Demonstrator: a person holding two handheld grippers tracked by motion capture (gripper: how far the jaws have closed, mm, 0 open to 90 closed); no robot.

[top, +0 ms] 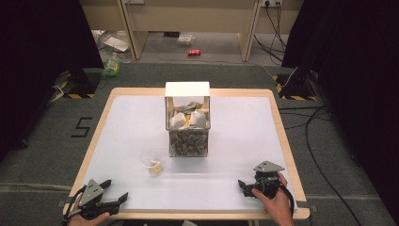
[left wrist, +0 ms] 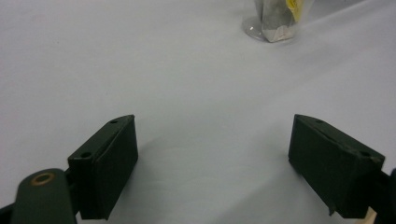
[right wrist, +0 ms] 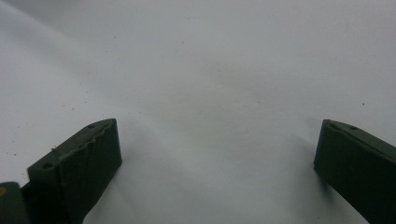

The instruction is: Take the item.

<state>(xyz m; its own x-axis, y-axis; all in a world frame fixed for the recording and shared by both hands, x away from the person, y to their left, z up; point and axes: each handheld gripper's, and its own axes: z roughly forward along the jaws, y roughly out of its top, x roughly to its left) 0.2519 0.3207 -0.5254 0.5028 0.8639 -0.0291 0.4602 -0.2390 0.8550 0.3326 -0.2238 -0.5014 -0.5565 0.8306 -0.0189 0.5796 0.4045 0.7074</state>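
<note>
A clear box point(top: 187, 136) under a raised white lid stands at the table's middle, packed with grey and white packets. In front of it to the left sits a small clear cup point(top: 151, 161) with a yellowish packet inside; the cup point(left wrist: 274, 23) also shows at the top of the left gripper view. My left gripper point(top: 115, 190) rests at the front left edge, open, with bare table between its jaws point(left wrist: 214, 133). My right gripper point(top: 243, 187) sits at the front right, pointing left, open and holding nothing point(right wrist: 217, 130).
The white table top point(top: 131, 122) has a wooden rim. Beyond the far edge lie grey floor, a wooden desk, a red can point(top: 194, 52) and cables point(top: 315, 141) at the right. Dark curtains hang on both sides.
</note>
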